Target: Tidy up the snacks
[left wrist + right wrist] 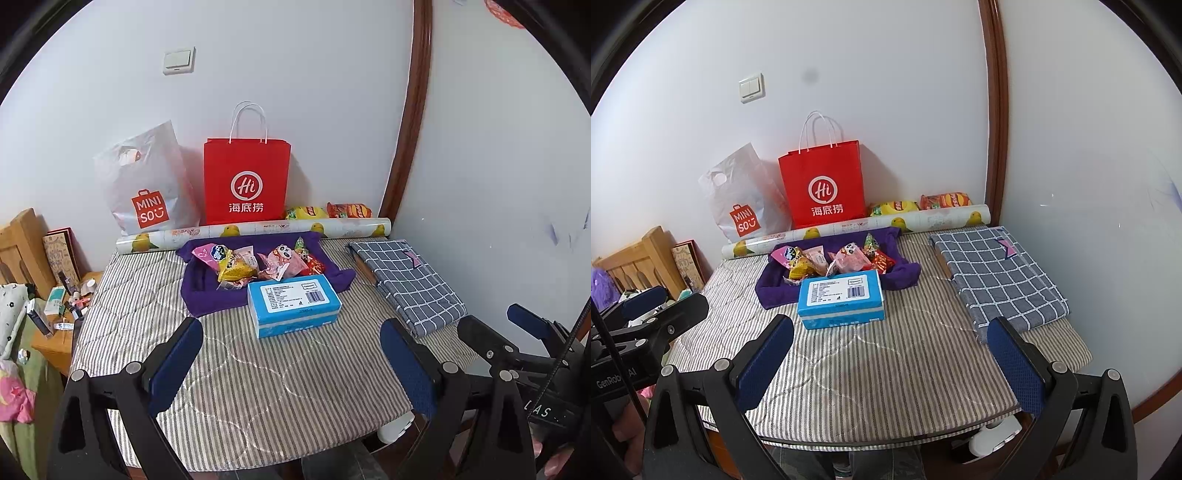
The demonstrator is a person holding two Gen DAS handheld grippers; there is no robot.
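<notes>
Striped quilted cloth covered the tabletop (258,387), which stood in a corner formed by white walls and a brown door frame (410,147).

Left gripper (291,369): held above the near edge of the tabletop, its blue-padded fingers (177,365) spread wide with nothing between them. Right gripper (890,365): held level beside it, likewise wide apart and empty; each gripper appeared at the edge of the other's view.

Snacks (258,262): a heap of colourful packets lying in a purple cloth tray (207,295), straight ahead of both grippers and well apart from them. A blue tissue box (293,304) lay between the grippers and the tray, touching the tray's near edge.

Beyond the tray, a roll of fruit-printed paper (258,230) lay across the far side of the tabletop. Behind the roll, against the wall, stood a red paper bag (245,181) and, to its left, a white plastic bag (147,184). To the right of the red bag lay a yellow chip packet (306,213) and an orange chip packet (349,210).

Ahead and to the right of the grippers lay a folded grey checked cloth (406,280). A wooden nightstand (55,339) with small items stood to the left of the tabletop.
</notes>
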